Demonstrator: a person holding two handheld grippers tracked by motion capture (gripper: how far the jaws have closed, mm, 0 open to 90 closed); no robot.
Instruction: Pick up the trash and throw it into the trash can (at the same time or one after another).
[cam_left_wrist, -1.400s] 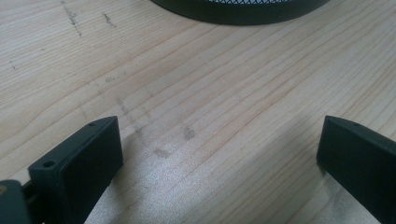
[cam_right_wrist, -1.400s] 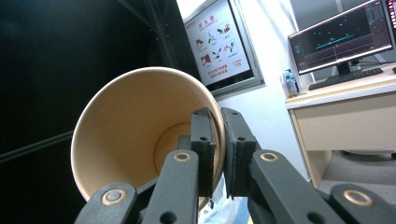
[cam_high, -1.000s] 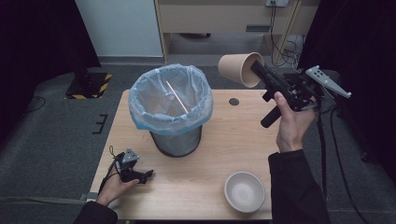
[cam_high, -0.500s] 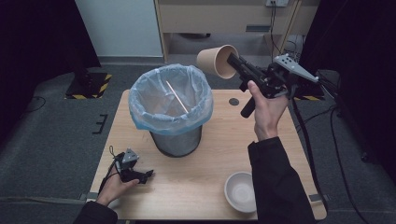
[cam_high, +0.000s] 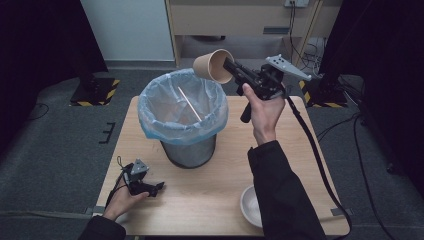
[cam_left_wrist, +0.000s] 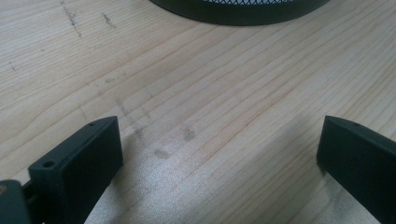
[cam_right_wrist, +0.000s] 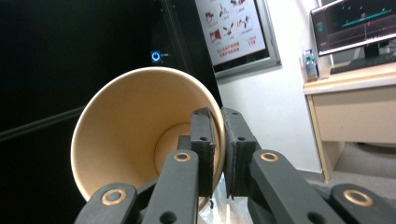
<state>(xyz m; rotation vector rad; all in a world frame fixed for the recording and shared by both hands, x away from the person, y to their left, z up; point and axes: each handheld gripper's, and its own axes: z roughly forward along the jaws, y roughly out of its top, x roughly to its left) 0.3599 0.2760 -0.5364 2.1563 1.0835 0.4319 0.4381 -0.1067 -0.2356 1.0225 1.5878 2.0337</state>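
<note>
The right hand-held gripper (cam_high: 231, 68) pinched the wall of the brown paper cup (cam_high: 214, 65) at its rim, one jaw inside and one outside, pressed together on the thin paper; the cup lay tilted on its side, its mouth turned toward the person. Compared with a second ago, the cup had travelled from well to the right of the black mesh waste bin with the pale blue plastic liner (cam_high: 183, 112) to a place just above the bin's far right rim; it was not yet fully over the opening. This means, in my judgement, that the throwing away of the cup was almost done; only a little more reach toward the bin's middle and a release were left. A thin wooden stick (cam_high: 190, 104) already lay inside the bin. The left hand-held gripper (cam_high: 159, 186) rested on the wooden bench (cam_high: 225, 175) in front of the bin, to its left, its jaws spread wide with nothing between them; it had not moved. A white bowl (cam_high: 250, 204) stood in front of the bin, to its right.
</note>
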